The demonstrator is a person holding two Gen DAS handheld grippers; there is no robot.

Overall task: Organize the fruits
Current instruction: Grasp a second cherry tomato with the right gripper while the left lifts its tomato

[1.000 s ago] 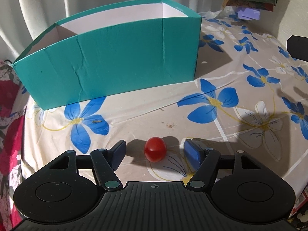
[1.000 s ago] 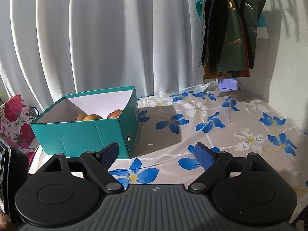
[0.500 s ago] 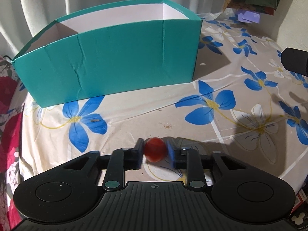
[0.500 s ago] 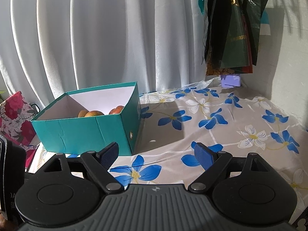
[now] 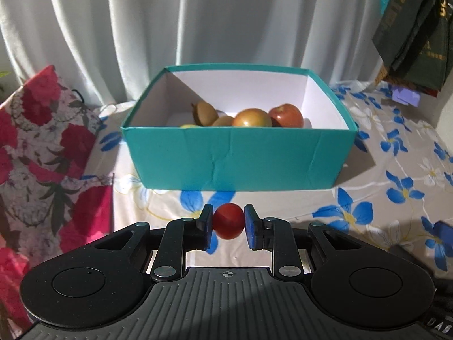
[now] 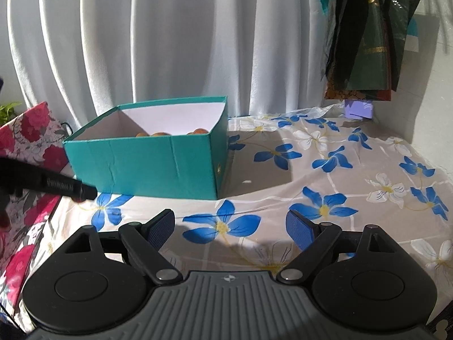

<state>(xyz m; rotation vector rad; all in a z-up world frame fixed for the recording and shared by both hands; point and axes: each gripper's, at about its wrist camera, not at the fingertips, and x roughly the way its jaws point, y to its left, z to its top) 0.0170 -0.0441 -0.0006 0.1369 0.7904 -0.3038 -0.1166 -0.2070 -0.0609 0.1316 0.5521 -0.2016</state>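
Taking the teal box (image 5: 237, 161) as the landmark: to its left, at the tabletop edge, stands a red flowered bag (image 5: 42, 153), with a white curtain (image 5: 198, 19) hanging behind both. Inside the box lie several fruits: a brown kiwi (image 5: 204, 112) toward the left, an orange-brown round fruit (image 5: 252, 118) in the middle and a red apple (image 5: 286, 115) just right of it, all against the front wall. In front of the box, above the flowered tablecloth (image 5: 368, 187), the left gripper (image 5: 228, 224) is clamped on a small red tomato (image 5: 228, 221), its blue pads (image 5: 208, 228) pressing the fruit from both sides; the tomato sits clear of the cloth and lower than the box's front wall in this view. To the right of the box a dark green bag (image 5: 413, 36) hangs by the wall, with a small purple thing (image 5: 405, 95) below it.

In the right wrist view the same box (image 6: 147, 164) lies left of centre and the tips of orange fruits (image 6: 158, 134) show over its rim. The right gripper (image 6: 230, 228) hovers in front of and to the right of the box, its fingers spread wide apart with nothing between them, over a blue flower on the tablecloth (image 6: 325, 170)
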